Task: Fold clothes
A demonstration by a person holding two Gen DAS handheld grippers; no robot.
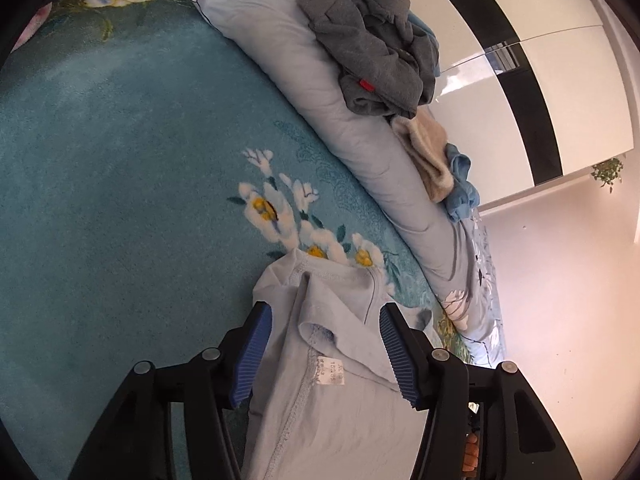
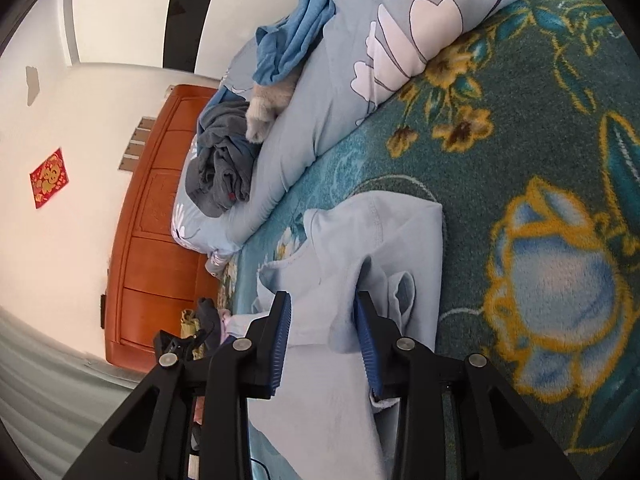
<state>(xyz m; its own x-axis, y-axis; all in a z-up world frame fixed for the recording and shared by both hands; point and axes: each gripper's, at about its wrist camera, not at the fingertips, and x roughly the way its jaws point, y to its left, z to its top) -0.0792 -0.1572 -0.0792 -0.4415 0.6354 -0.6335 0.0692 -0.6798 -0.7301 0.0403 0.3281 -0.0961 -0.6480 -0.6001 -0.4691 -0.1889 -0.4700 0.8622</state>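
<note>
My left tool [image 1: 326, 312] jaws apart, pale blue cotton garment [image 1: 340, 380] bunched between them, lying on teal floral fleece blanket [image 1: 120, 160]. My right tool [image 2: 322, 300] also apart astride same garment [image 2: 360, 248]. Grey crumpled clothes [image 1: 372, 40] on rolled duvet [image 1: 280, 60].

The shirt [image 1: 336, 392] is pale blue. The bed blanket [image 1: 120, 168] is teal with white-and-yellow flowers. The crumpled garment [image 1: 372, 44] is dark grey.
</note>
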